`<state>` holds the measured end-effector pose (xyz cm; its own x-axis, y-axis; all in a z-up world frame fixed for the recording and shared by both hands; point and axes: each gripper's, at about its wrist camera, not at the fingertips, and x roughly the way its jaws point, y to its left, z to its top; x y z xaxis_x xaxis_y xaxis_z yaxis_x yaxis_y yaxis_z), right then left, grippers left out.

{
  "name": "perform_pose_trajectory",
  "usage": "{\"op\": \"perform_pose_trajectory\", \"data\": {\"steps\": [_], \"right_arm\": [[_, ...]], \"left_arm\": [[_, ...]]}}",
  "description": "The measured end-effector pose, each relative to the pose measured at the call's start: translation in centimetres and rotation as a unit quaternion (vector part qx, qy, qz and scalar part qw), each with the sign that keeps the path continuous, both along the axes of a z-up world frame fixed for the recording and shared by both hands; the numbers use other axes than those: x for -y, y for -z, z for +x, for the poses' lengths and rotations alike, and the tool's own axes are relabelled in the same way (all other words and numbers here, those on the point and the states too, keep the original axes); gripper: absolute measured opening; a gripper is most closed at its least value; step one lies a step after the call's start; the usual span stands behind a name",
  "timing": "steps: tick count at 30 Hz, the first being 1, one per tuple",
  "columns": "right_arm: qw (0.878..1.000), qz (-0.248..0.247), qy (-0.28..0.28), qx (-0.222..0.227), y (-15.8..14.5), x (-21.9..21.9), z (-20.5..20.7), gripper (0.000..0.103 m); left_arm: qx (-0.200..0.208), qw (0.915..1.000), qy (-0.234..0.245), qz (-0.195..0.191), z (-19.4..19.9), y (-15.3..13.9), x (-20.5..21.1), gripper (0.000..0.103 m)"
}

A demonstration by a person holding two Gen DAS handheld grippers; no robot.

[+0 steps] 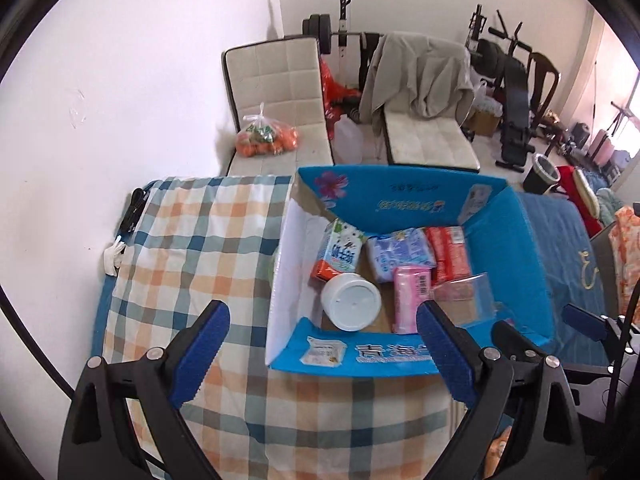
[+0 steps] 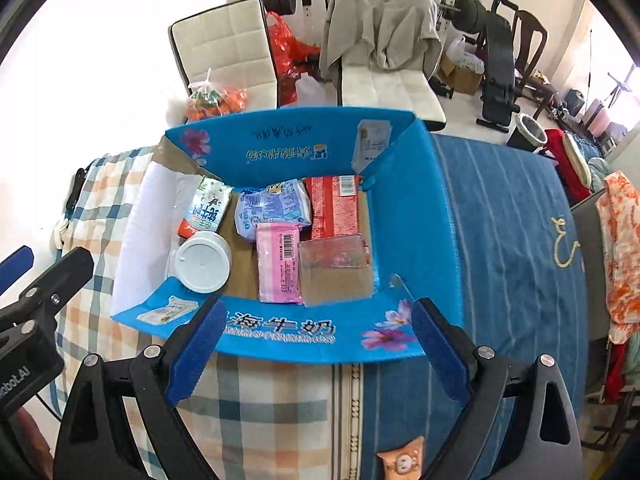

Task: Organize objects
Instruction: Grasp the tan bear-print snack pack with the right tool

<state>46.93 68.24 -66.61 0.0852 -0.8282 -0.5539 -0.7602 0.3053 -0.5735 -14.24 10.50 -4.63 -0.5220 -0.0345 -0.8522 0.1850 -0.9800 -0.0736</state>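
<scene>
Apparently the packing step is finished: the blue carton [image 2: 280,332] on the bed holds, from its left wall rightward, a milk pack [image 2: 208,208], a white-lidded jar [image 2: 203,258], pink [image 2: 278,266] and red packets [image 2: 334,206]. Both the left gripper [image 1: 320,356] and the right gripper [image 2: 316,356] hover before it, jaws wide and empty. Next comes finding any leftover item. The front wall reads "牛奶".

Left gripper [image 1: 322,354] fingers [image 1: 200,356] spread wide, nothing between them, above the near flap of the blue cardboard box [image 1: 516,248]; box sits open on a bed with checked sheet [image 1: 192,240] and blue cover [image 1: 560,240]; inside: white jar [image 1: 351,301] on its side, milk carton [image 1: 339,252] behind it, pale blue packet [image 1: 400,254], red packet [image 1: 450,252], pink packet [image 1: 410,296], clear plastic case [image 1: 466,294] beside the pink one; right gripper's fingers [image 1: 584,322] partly visible at right edge; bag of oranges [image 1: 266,136] on a cream chair [image 1: 276,80] behind.
</scene>
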Motion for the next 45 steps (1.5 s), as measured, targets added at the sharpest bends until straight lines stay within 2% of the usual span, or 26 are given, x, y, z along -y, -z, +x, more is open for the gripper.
{"op": "perform_pose_trajectory", "data": {"steps": [8,12,15,19,24,29,31,34,37,41,45], "right_arm": [[0.998,0.049,-0.021,0.021,-5.2,-3.7,-0.1,0.096],[0.997,0.063,-0.022,0.039,-7.6,-4.0,0.1,0.096],[0.997,0.058,-0.005,0.058,-9.3,-2.6,0.7,0.096],[0.997,0.017,0.011,0.078,-11.1,2.3,0.9,0.096],[0.992,-0.075,0.049,0.09,-12.6,12.3,0.4,0.096],[0.985,-0.116,0.096,0.081,-13.0,20.0,-0.9,0.096],[0.984,-0.124,0.103,0.076,-12.9,21.8,-1.3,0.095],[0.983,-0.133,0.093,0.086,-13.0,23.8,-1.9,0.065],[0.987,-0.111,0.067,0.096,-13.4,23.5,-2.5,0.045],[0.991,-0.095,0.035,0.089,-13.3,22.7,-3.8,0.041],[0.995,-0.051,0.03,0.081,-14.0,20.1,-4.9,0.041]], "left_arm": [[-0.026,0.9996,0.011,-0.001,1.9,-2.9,-1.7,0.096],[-0.025,0.9996,0.015,-0.001,2.8,-3.0,-2.3,0.096],[-0.017,0.9997,0.018,0.002,3.5,-2.2,-2.8,0.096],[0.002,0.9997,0.024,0.007,4.3,-0.7,-3.6,0.096],[0.039,0.9986,0.034,0.015,4.9,1.7,-4.7,0.096],[0.065,0.9969,0.038,0.023,5.3,3.3,-5.3,0.096],[0.074,0.996,0.042,0.028,5.4,3.7,-5.4,0.096],[0.079,0.9953,0.043,0.035,5.7,3.9,-5.3,0.096],[0.076,0.9957,0.032,0.042,6.2,3.7,-4.6,0.096],[0.088,0.9949,0.015,0.047,6.5,4.0,-3.4,0.096],[0.095,0.9944,0.004,0.047,6.8,4.0,-2.5,0.096]]}}
